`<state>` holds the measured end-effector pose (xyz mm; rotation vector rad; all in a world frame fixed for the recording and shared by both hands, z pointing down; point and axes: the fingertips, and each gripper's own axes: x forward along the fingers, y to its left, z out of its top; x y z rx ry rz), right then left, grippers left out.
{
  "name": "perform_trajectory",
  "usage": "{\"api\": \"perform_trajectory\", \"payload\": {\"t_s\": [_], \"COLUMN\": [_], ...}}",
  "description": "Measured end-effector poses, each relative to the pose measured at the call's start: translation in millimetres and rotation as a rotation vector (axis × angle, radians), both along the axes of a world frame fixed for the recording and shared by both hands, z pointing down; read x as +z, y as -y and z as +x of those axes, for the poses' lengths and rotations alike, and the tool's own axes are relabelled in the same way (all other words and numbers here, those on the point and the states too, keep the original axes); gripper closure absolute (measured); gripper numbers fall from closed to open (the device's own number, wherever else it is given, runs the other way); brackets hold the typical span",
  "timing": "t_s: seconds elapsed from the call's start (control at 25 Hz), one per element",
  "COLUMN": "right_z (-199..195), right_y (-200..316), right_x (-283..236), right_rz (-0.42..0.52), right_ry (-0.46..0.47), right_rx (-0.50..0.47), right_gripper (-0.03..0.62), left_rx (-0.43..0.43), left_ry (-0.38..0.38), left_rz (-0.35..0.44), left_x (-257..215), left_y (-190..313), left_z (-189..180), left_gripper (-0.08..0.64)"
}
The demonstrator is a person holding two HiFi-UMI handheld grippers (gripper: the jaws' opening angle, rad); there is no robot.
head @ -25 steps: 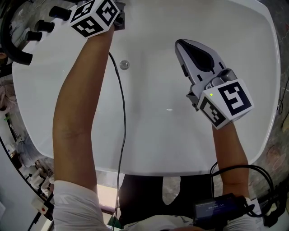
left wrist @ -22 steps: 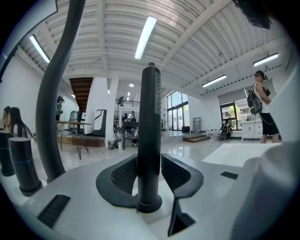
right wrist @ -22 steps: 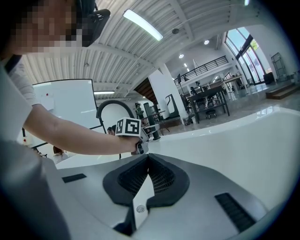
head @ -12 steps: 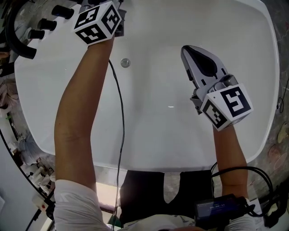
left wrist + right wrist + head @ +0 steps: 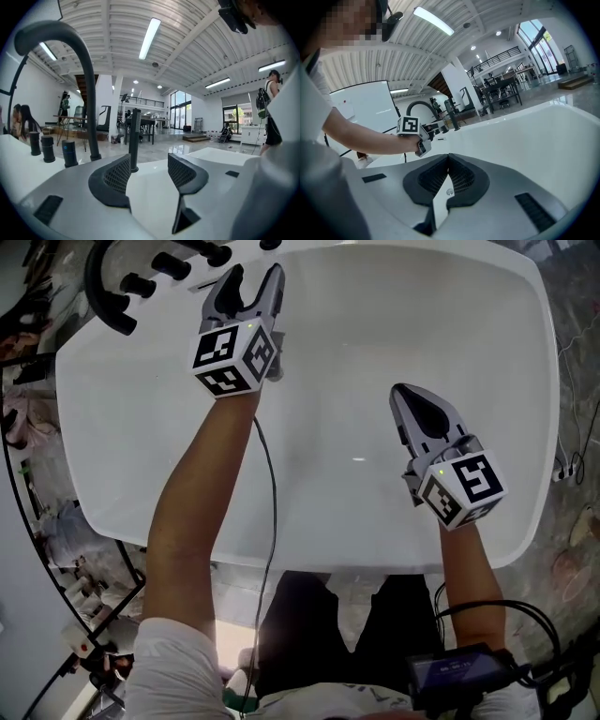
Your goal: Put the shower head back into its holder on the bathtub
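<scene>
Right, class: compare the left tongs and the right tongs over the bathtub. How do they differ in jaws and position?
The left tongs have their jaws standing apart; the right tongs have their jaws closed together. The left tongs sit at the far end of the bathtub, beside the black tap fittings; the right tongs hang over the basin, nearer the person. Shared: both are empty, and each carries a marker cube.

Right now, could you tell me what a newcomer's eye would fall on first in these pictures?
The large white bathtub fills the head view. Over it hover two tools with black-and-white marker cubes: the left tool, jaws apart and empty, near the black faucet at the tub's upper left corner, and the right tool, jaws together, over the tub's right side.
</scene>
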<state>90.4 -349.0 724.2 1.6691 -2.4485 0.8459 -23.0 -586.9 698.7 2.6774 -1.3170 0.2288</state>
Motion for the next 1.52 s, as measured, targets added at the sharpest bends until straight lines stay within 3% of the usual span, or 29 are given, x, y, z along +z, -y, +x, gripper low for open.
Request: {"api": "perform_trajectory", "payload": {"t_s": [0.24,0.4,0.68,0.8,1.0,1.2,1.52], "right_z": [3,5,-6,1,3,12,-4], "right_y": [-66,-109,-169,-201,-249,-278,-312], "right_x": [-26,-59,-133,-166,-223,-281,-360], "right_rz": [-0.042,-0.047,-0.051,-0.062,-0.069,-0.010,0.132], "right_ry": [-0.010,0.021,0.059,0.033,-0.027,-0.049,-0.048], "right_rx": [-0.020,-0.024,-0.101,-0.140,-0.181,-0.180,-0.121], "right_gripper": [0.581,0.581,0.581,0.581,0.581,0.581,0.581], "left_rx": [-0.023,-0.096,-0.145,-0.150,-0.198,-0.224,-0.124], "left_ry": [0.032,-0.018,0.011,0.036,0.005,-0.044,-0.019], "left_rz": [-0.027,-0.049,-0.005,0.015,-0.003,-0.005,0.069], "left_x": [-29,-72,-168,-216,-287,-342,-423], "left_y": [-82,-142,-243,-296,-368,-414,-481], "left_z": [-38,-64,-60,-53,-60,-76,-93], "left_gripper": [0.319,0.321,0.400,0.482,0.514,0.534,0.541]}}
